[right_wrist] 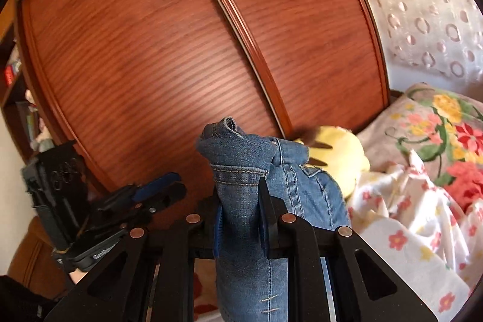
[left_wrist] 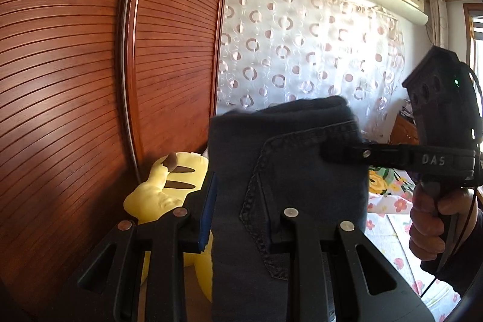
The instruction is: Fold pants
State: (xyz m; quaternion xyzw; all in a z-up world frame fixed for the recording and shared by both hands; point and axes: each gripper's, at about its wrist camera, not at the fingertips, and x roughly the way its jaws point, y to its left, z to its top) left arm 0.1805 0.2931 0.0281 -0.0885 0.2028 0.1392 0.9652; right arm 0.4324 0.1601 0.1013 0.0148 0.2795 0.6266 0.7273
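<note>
Surroundings: wardrobe [left_wrist: 75,80] behind; yellow plush [left_wrist: 169,189], floral bedding [right_wrist: 422,201] below.
Pants [right_wrist: 250,201]: held up in the air, hanging downward.
Left tongs [left_wrist: 241,219]: clamped on pants.
Right tongs [right_wrist: 241,225]: clamped on pants.

Both tongs are raised and clamped on denim. The left tongs [left_wrist: 241,219] pinch fabric between their fingers; the right tongs [right_wrist: 241,219] do likewise, gripped by the person's hand [left_wrist: 434,219].
</note>
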